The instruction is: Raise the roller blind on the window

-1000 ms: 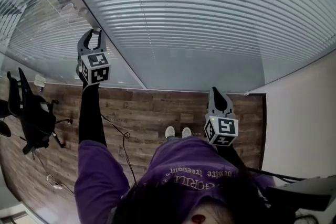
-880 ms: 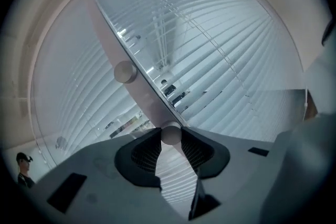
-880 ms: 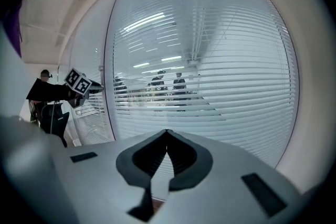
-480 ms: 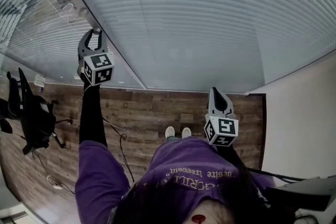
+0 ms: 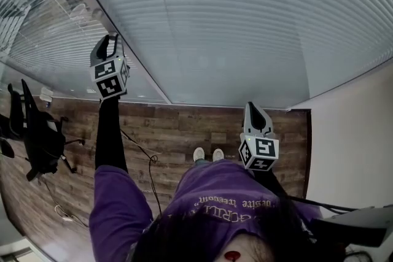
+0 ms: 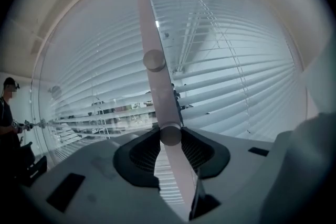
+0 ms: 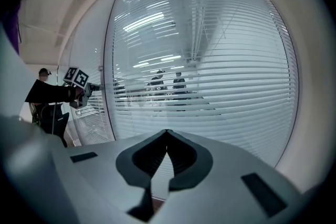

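while the right gripper (image 5: 253, 112) hangs low where it was a second ago, jaws pressed together on nothing, the left gripper (image 5: 105, 41) has rolled in place up by the window post (image 5: 142, 69), its marker cube (image 5: 111, 77) turned. its jaws pinch the pale wand (image 6: 156, 86) in front of the blind (image 5: 233, 21), whose slats cover the pane and now look flatter and paler.
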The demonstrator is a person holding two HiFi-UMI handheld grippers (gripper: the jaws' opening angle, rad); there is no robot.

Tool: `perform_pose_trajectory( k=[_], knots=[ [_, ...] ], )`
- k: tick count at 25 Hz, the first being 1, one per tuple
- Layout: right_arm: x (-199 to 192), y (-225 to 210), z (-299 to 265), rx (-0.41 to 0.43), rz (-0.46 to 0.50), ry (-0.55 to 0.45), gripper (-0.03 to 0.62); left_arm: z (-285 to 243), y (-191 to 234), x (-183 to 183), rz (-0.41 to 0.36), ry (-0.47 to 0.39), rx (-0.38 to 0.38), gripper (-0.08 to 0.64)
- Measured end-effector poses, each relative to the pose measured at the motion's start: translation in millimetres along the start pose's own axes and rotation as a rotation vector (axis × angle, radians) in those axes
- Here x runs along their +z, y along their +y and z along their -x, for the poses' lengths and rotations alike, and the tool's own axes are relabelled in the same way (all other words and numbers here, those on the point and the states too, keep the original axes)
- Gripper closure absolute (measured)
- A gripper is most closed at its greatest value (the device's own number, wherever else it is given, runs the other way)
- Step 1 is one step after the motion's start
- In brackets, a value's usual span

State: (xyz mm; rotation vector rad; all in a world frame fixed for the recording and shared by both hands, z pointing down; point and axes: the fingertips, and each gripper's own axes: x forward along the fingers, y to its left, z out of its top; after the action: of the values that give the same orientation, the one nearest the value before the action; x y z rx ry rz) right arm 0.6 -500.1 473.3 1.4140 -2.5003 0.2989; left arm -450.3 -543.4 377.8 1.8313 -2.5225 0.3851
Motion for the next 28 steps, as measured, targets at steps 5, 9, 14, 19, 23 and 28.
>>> perform_pose_trajectory(
  k=[5, 9, 14, 19, 23, 28],
  knots=[
    [2.6, 1.4, -0.1, 0.0, -0.005, 0.0, 0.595, 0.0, 0.5, -1.9, 0.068, 0.007, -0.012, 0.439],
    [-1.2, -1.1, -0.1, -0.008, 0.001, -0.005, 0.595, 0.4, 0.3, -3.0, 0.007, 0.021, -0.001, 0.439],
    [3.0, 0.2, -0.1, -0.006, 0.01, -0.012, 0.595, 0.2, 2.0, -2.0, -0.075, 0.033, 0.009, 0.439],
    [2.1, -1.1, -0.3, -0.012, 0.013, -0.006, 0.595, -1.0, 1.2, -3.1, -0.097, 0.035, 0.006, 0.439],
    [3.7, 3.4, -2.2, 0.004, 0.017, -0.001, 0.595, 0.6, 3.0, -3.5, -0.102, 0.031, 0.018, 0.439],
    [4.4, 4.3, -3.5, 0.005, 0.015, -0.004, 0.595, -1.7, -1.4, -2.4, -0.17, 0.038, 0.004, 0.439]
  ],
)
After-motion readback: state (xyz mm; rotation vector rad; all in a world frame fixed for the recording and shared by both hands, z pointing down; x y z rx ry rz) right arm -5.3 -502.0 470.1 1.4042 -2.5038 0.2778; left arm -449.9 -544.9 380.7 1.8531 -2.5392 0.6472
